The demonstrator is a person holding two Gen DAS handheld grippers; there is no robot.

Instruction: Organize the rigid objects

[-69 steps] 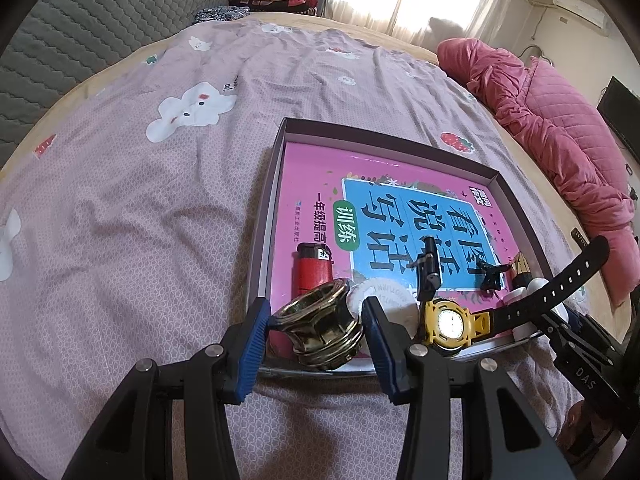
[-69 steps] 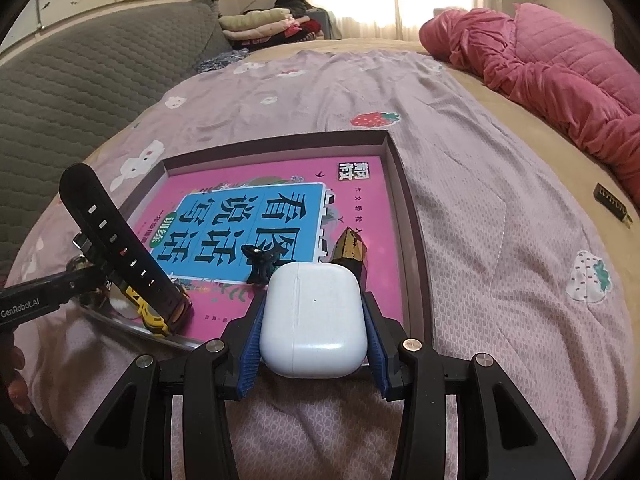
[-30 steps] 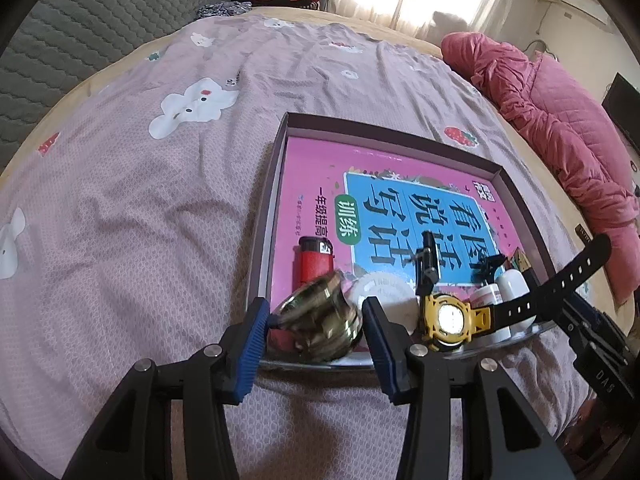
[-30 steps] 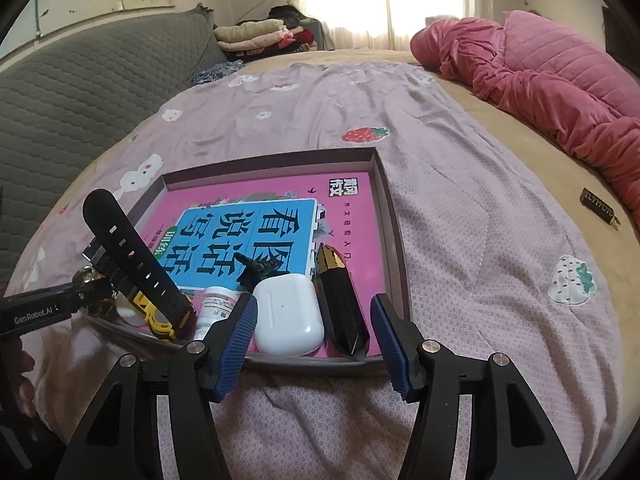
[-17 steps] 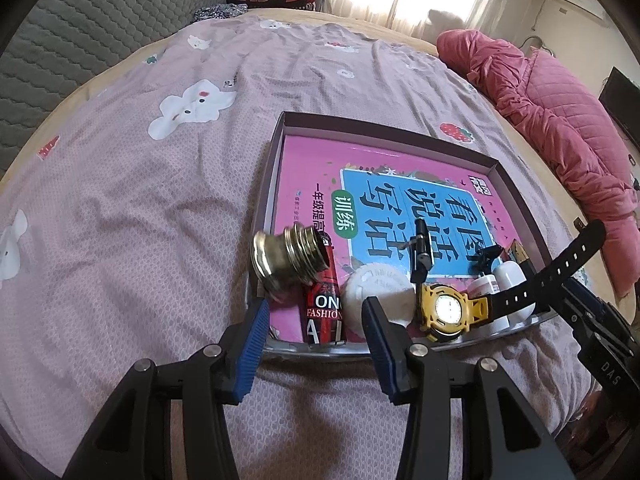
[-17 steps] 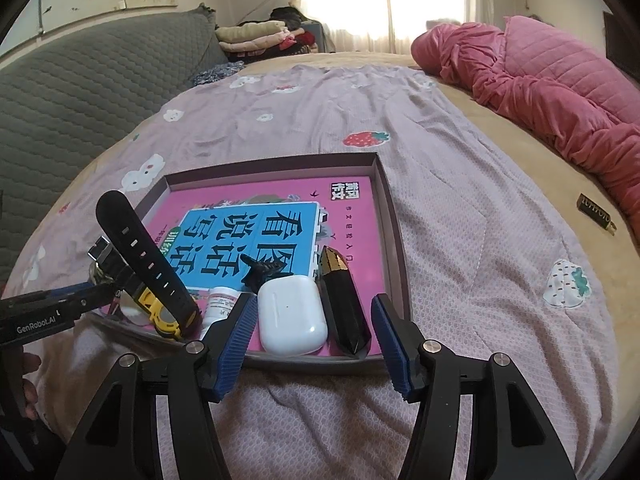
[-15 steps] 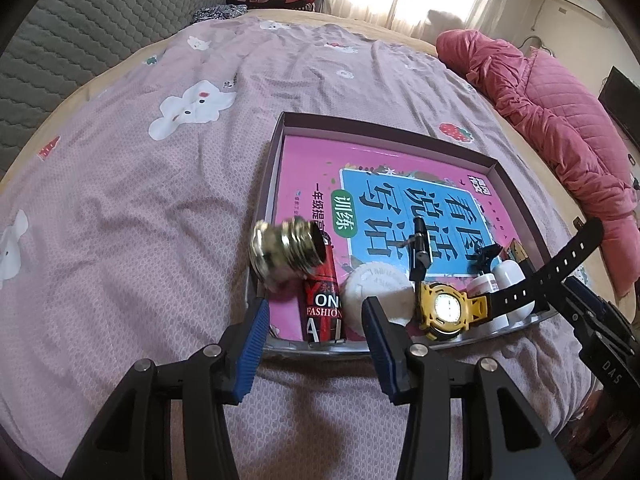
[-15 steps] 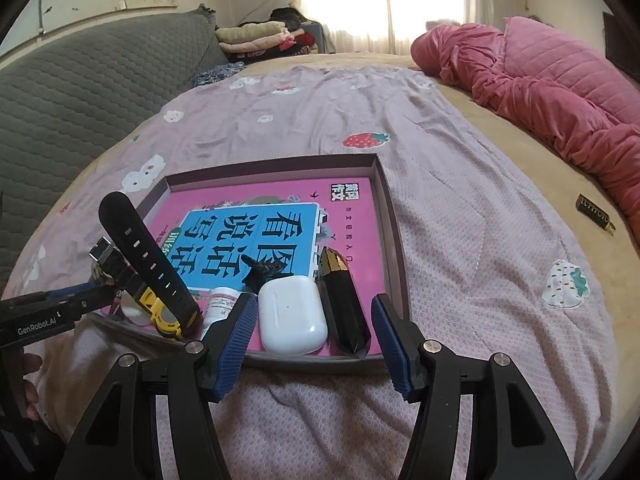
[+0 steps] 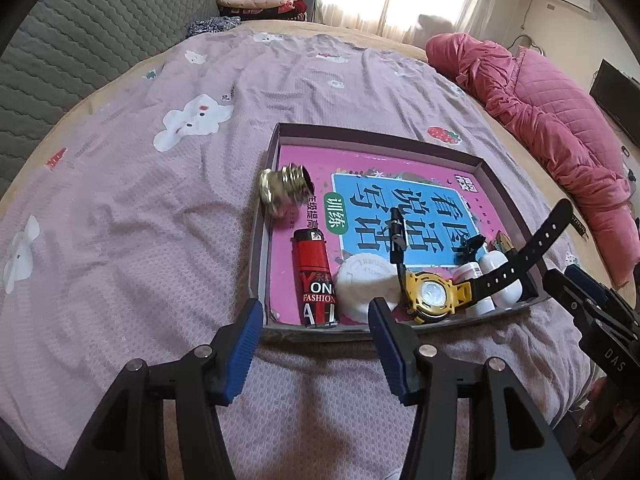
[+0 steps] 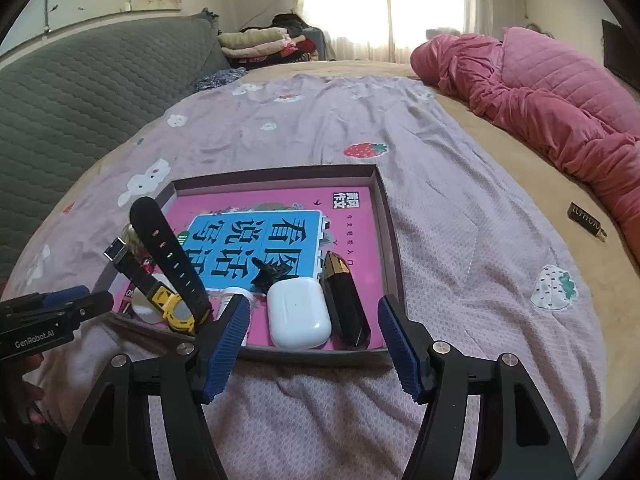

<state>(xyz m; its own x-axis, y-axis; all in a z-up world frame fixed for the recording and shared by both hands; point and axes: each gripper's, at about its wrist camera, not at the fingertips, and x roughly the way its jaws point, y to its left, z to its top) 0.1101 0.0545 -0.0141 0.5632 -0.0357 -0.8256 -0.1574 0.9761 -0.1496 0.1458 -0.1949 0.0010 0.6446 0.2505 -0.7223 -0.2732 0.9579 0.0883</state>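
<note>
Contents of tray (image 9: 506, 196), judged near complete: red lighter (image 9: 314, 276), white round lid (image 9: 366, 286), yellow watch (image 9: 432, 296), small white bottle (image 9: 474, 272), white earbud case (image 10: 298, 312) and dark faceted stick (image 10: 346, 300) ranged along the tray's near wall; brass fitting (image 9: 282, 194) tilted against its left wall, looking unsettled. I hold my left tongs (image 9: 316, 320) and right tongs (image 10: 314, 322) just short of the near wall, both having just spread wider, nothing between them. One small dark item (image 10: 586, 224) lies on the bed well right of the tray, perhaps left to collect.
</note>
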